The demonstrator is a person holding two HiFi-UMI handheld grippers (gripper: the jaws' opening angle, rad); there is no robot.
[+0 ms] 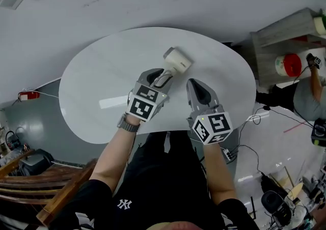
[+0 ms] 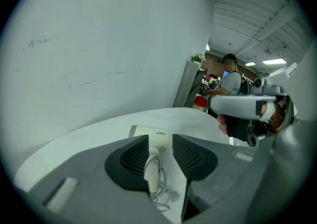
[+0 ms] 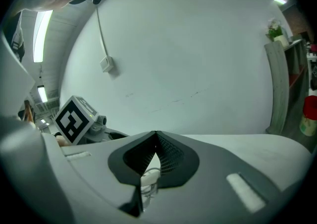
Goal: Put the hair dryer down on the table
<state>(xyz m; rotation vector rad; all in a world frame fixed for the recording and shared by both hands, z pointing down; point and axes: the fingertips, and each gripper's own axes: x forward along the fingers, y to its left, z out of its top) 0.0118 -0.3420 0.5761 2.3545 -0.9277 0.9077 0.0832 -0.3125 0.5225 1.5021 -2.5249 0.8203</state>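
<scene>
A cream hair dryer [image 1: 177, 61] lies on the round white table [image 1: 97, 76], its handle pointing back toward me. My left gripper [image 1: 164, 74] is shut on that handle, one dark pad on each side. In the left gripper view the dryer's body [image 2: 154, 136] sits just past the jaws, and its cord [image 2: 159, 194] loops below the handle. My right gripper [image 1: 191, 83] hovers beside the dryer to the right, apart from it, with its tips [image 3: 156, 134] touching. A white piece with a thin wire loop [image 3: 147, 184] shows in the hollow behind those tips; whether it is pinched is unclear.
A grey shelf [image 1: 288, 33] with a red-and-white container [image 1: 289, 64] stands at the right. Cables [image 1: 254, 155] trail on the floor below it. A wooden bench [image 1: 35, 185] is at the lower left. A person [image 2: 232, 80] stands far off in the left gripper view.
</scene>
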